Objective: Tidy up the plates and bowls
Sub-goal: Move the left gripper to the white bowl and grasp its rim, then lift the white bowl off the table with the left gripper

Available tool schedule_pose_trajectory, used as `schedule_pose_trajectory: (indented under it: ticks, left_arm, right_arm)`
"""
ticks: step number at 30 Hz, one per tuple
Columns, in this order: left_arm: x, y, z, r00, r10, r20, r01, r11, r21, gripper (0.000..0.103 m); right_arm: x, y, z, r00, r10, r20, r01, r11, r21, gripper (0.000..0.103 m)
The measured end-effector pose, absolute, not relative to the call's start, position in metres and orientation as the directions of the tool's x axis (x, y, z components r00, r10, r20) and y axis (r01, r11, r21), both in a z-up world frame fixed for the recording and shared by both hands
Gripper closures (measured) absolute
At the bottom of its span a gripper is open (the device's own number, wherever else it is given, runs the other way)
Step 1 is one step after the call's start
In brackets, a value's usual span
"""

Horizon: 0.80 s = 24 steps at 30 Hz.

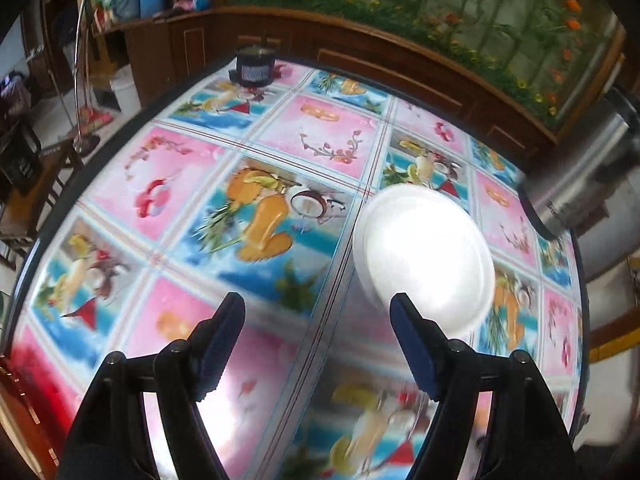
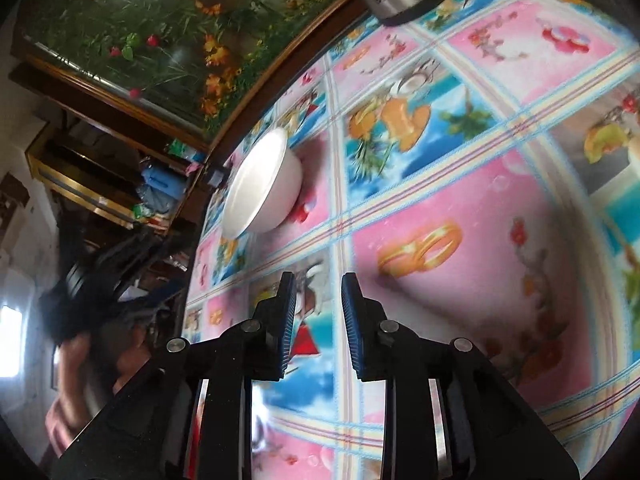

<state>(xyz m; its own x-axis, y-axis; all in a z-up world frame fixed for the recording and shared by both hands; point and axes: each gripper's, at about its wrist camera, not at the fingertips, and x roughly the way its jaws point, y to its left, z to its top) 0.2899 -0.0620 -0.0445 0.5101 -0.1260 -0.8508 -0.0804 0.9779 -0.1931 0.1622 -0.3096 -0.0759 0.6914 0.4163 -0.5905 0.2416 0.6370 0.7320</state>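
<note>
The left tongs (image 1: 318, 322) are spread wide and empty, just beside the white round bowl (image 1: 424, 256) near the worktop's (image 1: 224, 152) far edge. The right tongs (image 2: 319, 292) are slightly apart, holding nothing. Better to take the bowl by its rim, slowly.

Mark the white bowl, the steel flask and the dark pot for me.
white bowl (image 1: 424, 256), left wrist view, on its inside.
steel flask (image 1: 580, 176), left wrist view, on its side wall.
dark pot (image 1: 256, 67), left wrist view, on its front.
</note>
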Motion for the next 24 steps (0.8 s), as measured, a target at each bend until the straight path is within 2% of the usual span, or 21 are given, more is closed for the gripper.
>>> schedule_pose_trajectory:
  ticks: [10, 12, 13, 14, 16, 22, 24]
  left_arm:
    - [0.317, -0.081, -0.067, 0.456, -0.194, -0.869, -0.077, 0.964, -0.256, 0.03]
    - [0.317, -0.084, -0.07, 0.445, -0.203, -0.872, -0.063, 0.964, -0.257, 0.05]
    - [0.318, -0.085, -0.073, 0.433, -0.211, -0.877, -0.056, 0.964, -0.26, 0.068]
    - [0.317, -0.085, -0.076, 0.42, -0.224, -0.88, -0.054, 0.961, -0.271, 0.081]
    - [0.315, -0.084, -0.078, 0.416, -0.219, -0.883, -0.055, 0.963, -0.264, 0.086]
    - [0.296, -0.085, -0.074, 0.405, -0.256, -0.878, -0.005, 0.959, -0.282, 0.089]
    - [0.289, -0.086, -0.072, 0.397, -0.257, -0.881, 0.011, 0.961, -0.276, 0.09]
  right_arm:
    - [0.167, -0.298, -0.077, 0.678, 0.445, -0.585, 0.235, 0.623, 0.746, 0.08]
    - [0.167, -0.303, -0.082, 0.673, 0.442, -0.593, 0.25, 0.619, 0.745, 0.08]
    - [0.168, -0.304, -0.084, 0.67, 0.442, -0.596, 0.255, 0.617, 0.745, 0.08]
    - [0.168, -0.304, -0.085, 0.667, 0.444, -0.598, 0.26, 0.613, 0.746, 0.08]
    - [0.168, -0.304, -0.087, 0.664, 0.443, -0.602, 0.267, 0.612, 0.745, 0.08]
    - [0.171, -0.306, -0.088, 0.664, 0.422, -0.617, 0.274, 0.631, 0.726, 0.08]
    - [0.168, -0.311, -0.088, 0.677, 0.415, -0.608, 0.278, 0.621, 0.733, 0.075]
